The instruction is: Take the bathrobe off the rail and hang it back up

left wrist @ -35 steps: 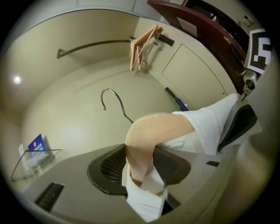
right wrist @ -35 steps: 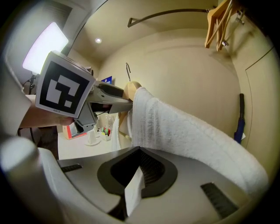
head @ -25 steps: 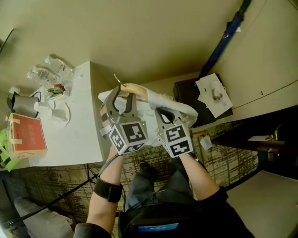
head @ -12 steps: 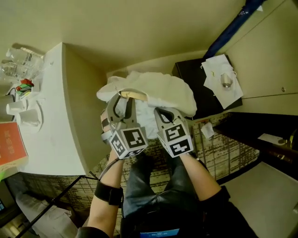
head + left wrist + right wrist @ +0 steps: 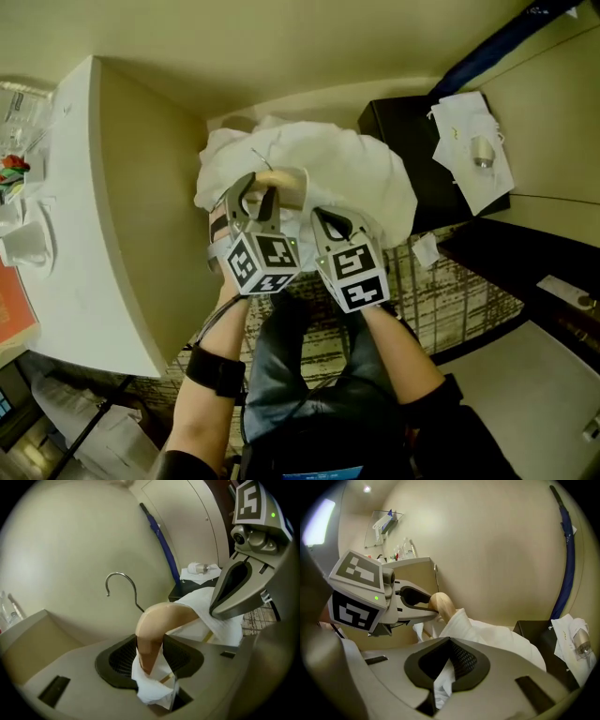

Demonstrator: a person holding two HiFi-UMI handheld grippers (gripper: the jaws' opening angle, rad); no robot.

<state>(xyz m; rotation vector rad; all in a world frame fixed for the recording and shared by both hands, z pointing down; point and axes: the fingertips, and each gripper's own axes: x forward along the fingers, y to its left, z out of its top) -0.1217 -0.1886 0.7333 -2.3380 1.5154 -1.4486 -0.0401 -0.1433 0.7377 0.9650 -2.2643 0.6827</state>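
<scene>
Head view, hand-held grippers: two are showing, the left hand-held gripper [image 5: 255, 187] and the right hand-held gripper [image 5: 328, 223]. They are working side by side just right of the bench [image 5: 84, 244], each carrying one marker cube.
Head view, bathrobe: one white bathrobe [image 5: 347, 169] is draping over one wooden hanger [image 5: 281, 178]. It is bunching up in the air right of the bench, over the patterned carpet [image 5: 450, 291].
Head view, arms: two forearms are reaching up to the grippers, and the left one is wearing one black wristband [image 5: 216, 370].
Head view, other things: one black box [image 5: 408, 127] is standing further right of the bench, past the bathrobe, and is bearing one white paper bag [image 5: 473, 155]. One blue umbrella [image 5: 506, 42] is leaning on the wall beyond it.
Left gripper view, grip: the left hand-held gripper's jaws are clamping the hanger's curved arm, with a fold of white cloth caught alongside it.
Left gripper view, hook: one metal hook [image 5: 123, 581] is rising from the hanger right of the bench, catching on nothing.
Left gripper view, neighbour: the right hand-held gripper is showing further right of the bench, its tip touching the bathrobe.
Right gripper view, grip: the right hand-held gripper's jaws are closing tight, pinching one fold of the bathrobe.
Right gripper view, neighbour: the left hand-held gripper is holding the hanger's rounded end in front of the bench.
Right gripper view, bench: a few bottles [image 5: 401, 550] are standing on it, too small to count, and one wall shelf [image 5: 384, 522] is hanging above it.
</scene>
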